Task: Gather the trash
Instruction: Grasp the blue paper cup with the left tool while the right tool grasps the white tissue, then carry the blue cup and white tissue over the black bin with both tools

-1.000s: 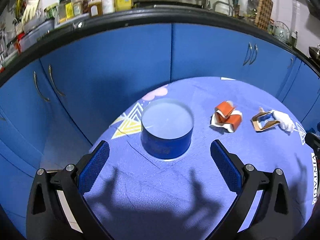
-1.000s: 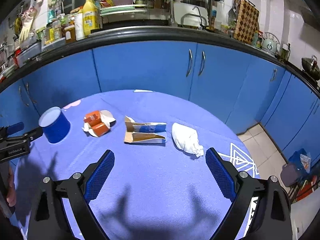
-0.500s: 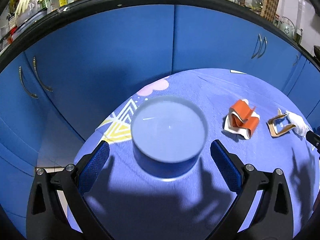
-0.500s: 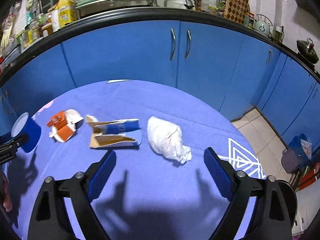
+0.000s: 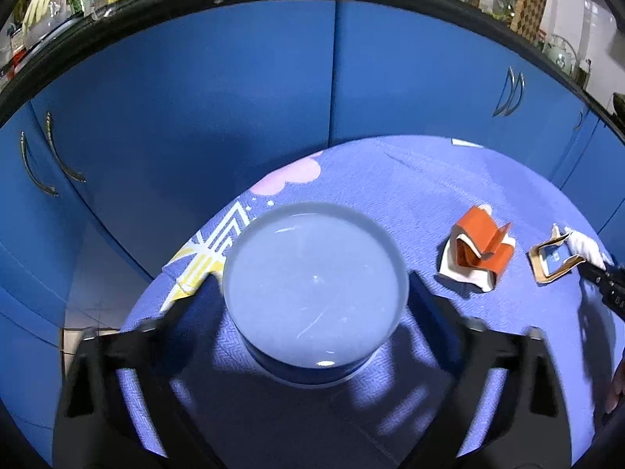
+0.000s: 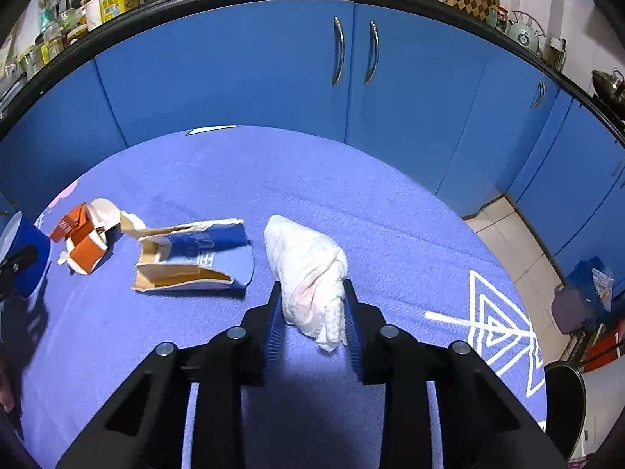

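Observation:
A round blue cup (image 5: 314, 285) with a pale inside stands at the left end of the table, also seen in the right wrist view (image 6: 23, 258). My left gripper (image 5: 314, 308) straddles it, jaws closing and blurred, both pads at its sides. My right gripper (image 6: 312, 312) is closing on a crumpled white tissue wad (image 6: 308, 273), which sits squeezed between the blue pads. Between the two lie an orange wrapper (image 6: 80, 242) (image 5: 478, 254) and a torn blue carton (image 6: 195, 258) (image 5: 554, 260), both untouched.
The round table wears a blue patterned cloth (image 6: 351, 195). Blue cabinet doors (image 6: 273, 78) curve close behind it under a cluttered counter. Tiled floor with a bag (image 6: 590, 285) lies off the right edge. A person's hand (image 5: 619, 383) shows at the frame edge.
Both grippers came forward and down. The left jaws narrowed from wide open onto the cup's sides. The right jaws narrowed from wide open around the tissue wad.

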The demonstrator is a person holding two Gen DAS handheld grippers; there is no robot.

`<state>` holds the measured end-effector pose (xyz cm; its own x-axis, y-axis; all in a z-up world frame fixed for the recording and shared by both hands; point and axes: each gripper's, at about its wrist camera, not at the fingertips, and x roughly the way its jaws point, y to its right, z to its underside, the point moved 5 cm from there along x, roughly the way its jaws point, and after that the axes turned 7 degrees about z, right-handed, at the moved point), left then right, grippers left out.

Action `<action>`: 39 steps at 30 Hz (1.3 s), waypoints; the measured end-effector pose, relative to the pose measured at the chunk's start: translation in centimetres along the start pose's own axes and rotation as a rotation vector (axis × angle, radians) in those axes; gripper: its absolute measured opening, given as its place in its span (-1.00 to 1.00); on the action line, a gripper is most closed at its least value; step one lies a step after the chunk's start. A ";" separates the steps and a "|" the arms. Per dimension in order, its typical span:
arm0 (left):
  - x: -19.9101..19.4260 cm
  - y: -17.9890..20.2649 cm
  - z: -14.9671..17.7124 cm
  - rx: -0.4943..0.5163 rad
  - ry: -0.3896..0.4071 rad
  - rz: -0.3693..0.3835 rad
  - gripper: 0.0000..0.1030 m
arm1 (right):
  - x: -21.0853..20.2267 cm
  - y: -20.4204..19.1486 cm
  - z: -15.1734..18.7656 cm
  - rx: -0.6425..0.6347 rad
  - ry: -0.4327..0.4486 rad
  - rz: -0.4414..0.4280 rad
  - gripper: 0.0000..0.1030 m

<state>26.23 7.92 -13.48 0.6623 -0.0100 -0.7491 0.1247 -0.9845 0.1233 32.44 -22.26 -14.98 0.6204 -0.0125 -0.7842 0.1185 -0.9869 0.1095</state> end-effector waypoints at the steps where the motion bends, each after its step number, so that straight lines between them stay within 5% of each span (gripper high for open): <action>1: 0.0 0.0 0.0 -0.004 -0.004 0.007 0.50 | -0.2 0.0 0.1 -0.002 0.003 0.003 -0.48; 19: -6.5 6.0 0.9 0.094 0.090 0.095 0.50 | -8.5 0.2 1.8 -0.030 0.106 0.015 -0.49; 39: -14.8 18.3 2.9 0.283 0.182 0.221 0.50 | -18.8 6.0 5.5 0.012 0.246 0.070 -0.49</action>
<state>16.60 -10.48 -2.00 0.7733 -0.2209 -0.5943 -0.2273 -0.9716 0.0655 17.22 -28.79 -2.95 0.7967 -0.0433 -0.6028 0.0600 -0.9868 0.1501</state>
